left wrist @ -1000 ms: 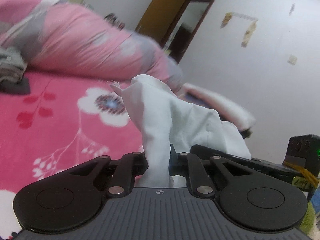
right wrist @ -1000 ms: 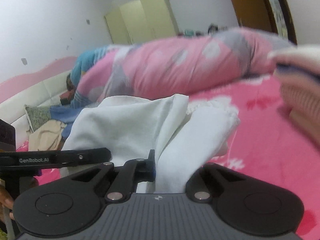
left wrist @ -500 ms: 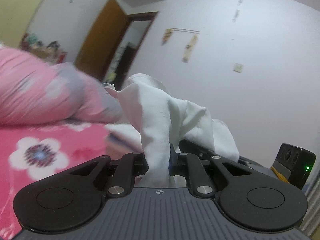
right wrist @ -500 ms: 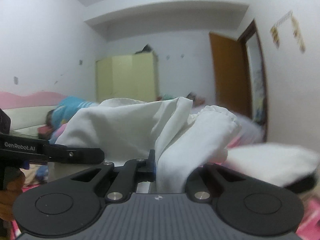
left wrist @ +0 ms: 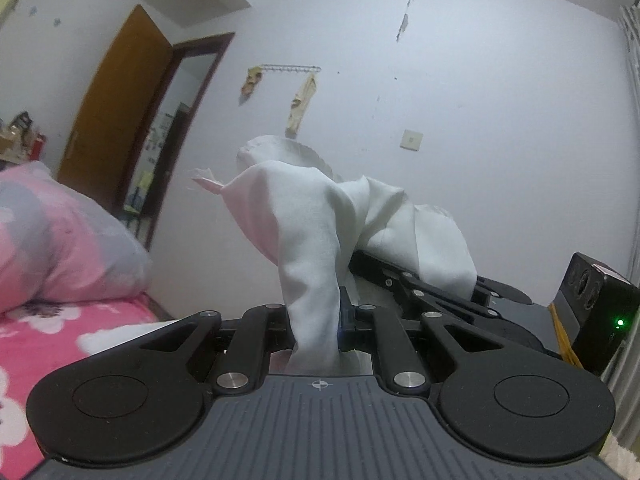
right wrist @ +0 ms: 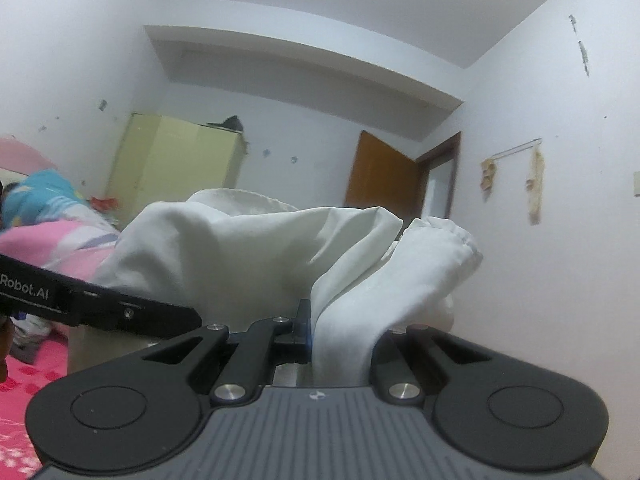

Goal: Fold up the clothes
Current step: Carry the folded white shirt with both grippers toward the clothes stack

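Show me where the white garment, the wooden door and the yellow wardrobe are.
white garment (left wrist: 308,248): left wrist view, hanging fold.
wooden door (right wrist: 382,178): right wrist view, panel middle.
yellow wardrobe (right wrist: 176,156): right wrist view, front.

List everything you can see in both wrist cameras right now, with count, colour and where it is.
white garment: one, white, bunched, pinched in both grippers
bed cover: one, pink with white flowers, lower left
quilt: one, pink and grey, on the bed
wardrobe: one, pale yellow, far wall
door: one, brown, open
wall rail: one, items hanging from it
left gripper: one, black, shut on the garment
right gripper: one, black, shut on the garment
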`<state>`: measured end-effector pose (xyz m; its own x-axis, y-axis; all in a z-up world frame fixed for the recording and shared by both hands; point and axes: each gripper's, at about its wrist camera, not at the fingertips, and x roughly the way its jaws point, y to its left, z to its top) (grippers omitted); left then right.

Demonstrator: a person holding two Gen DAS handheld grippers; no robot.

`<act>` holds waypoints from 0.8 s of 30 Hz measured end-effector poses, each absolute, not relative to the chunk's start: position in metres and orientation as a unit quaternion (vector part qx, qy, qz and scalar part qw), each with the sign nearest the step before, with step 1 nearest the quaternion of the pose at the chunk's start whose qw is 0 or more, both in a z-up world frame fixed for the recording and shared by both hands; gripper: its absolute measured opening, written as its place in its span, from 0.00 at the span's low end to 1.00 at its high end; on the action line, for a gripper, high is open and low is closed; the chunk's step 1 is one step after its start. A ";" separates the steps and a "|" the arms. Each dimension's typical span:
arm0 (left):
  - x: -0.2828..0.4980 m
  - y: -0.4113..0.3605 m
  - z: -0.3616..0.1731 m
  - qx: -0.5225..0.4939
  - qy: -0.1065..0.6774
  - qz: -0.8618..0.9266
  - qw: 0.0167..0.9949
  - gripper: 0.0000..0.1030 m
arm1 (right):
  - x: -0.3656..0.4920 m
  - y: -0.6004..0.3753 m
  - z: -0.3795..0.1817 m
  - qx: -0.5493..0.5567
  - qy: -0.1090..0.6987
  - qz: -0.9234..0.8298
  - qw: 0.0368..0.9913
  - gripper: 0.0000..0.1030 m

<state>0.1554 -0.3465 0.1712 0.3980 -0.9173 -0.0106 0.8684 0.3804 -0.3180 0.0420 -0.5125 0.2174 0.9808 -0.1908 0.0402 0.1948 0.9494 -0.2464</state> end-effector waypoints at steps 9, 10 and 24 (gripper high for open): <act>0.216 -0.405 0.154 -0.132 0.123 -0.553 0.814 0.11 | 0.101 -0.592 0.208 -0.102 -0.014 -0.080 0.991 0.04; 0.221 -0.410 0.151 -0.133 0.128 -0.551 0.814 0.11 | 0.107 -0.598 0.205 -0.097 -0.013 -0.076 0.992 0.04; 0.298 -0.417 0.112 -0.144 0.179 -0.506 0.831 0.11 | 0.211 -0.651 0.166 -0.087 0.073 -0.014 0.993 0.04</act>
<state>0.2984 -0.4167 0.1124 0.4231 -0.8932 -0.1524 0.7904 0.4460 -0.4200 0.2108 -0.6510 0.1664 0.9889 -0.0398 -0.1430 0.0144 0.9846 -0.1743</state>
